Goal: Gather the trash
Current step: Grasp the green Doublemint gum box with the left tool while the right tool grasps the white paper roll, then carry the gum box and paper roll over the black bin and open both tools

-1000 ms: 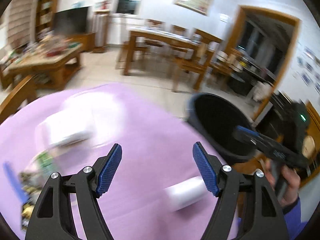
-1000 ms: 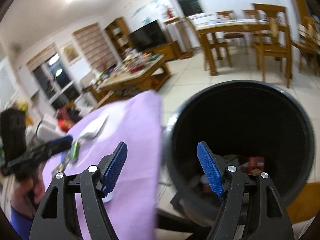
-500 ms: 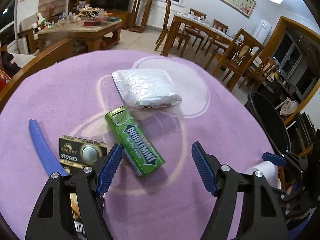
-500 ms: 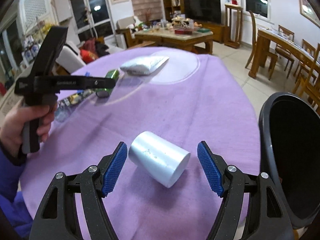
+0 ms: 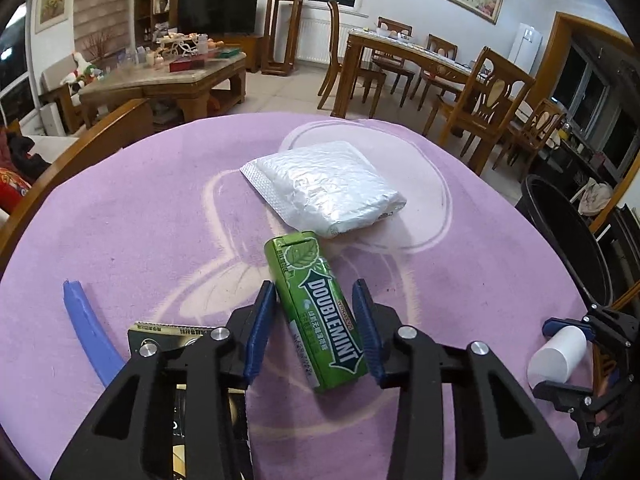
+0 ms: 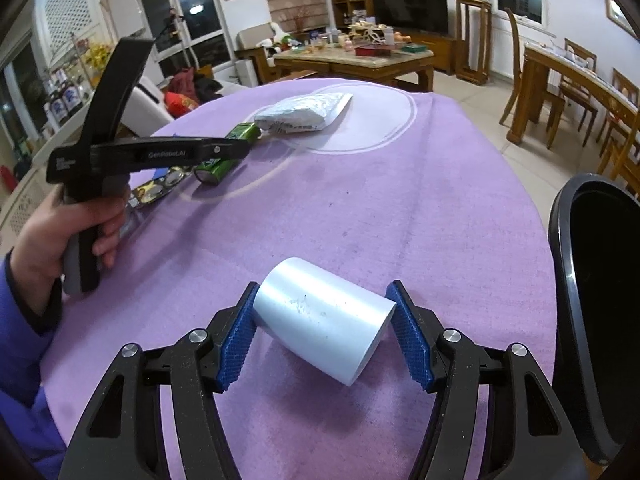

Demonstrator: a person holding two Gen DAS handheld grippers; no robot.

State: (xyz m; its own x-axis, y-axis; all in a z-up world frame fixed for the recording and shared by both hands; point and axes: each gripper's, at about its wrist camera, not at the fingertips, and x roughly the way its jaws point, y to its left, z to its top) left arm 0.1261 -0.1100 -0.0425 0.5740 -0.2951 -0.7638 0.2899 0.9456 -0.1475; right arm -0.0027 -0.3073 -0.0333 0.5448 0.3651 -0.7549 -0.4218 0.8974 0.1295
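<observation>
Both grippers are down over the round table with the purple cloth (image 5: 140, 216), each straddling a piece of trash. The left gripper (image 5: 315, 332) has its blue pads either side of a green gum pack (image 5: 316, 312) that lies flat on the cloth; its jaws are closing, the left pad looks to be against the pack's edge, while a sliver of cloth still shows at the right pad. The pack reads "DOUBLEMINT" in white on a dark band, with a leaf printed at its far end. The right gripper (image 6: 324, 336) is closing on a white cup (image 6: 324, 316) lying on its side at the near right of the table; the left pad touches the cup's closed end and the right pad stands just off the rim. The side of the left gripper's body reads "GenRobot.AI". Beyond the gum pack lies a white plastic packet (image 5: 324, 188), just past its far end. To the near left are a blue strip (image 5: 90, 332) and a coin-battery card (image 5: 168, 340), its print too hidden to read. A black bin (image 6: 600, 312) stands off the table's right edge.
</observation>
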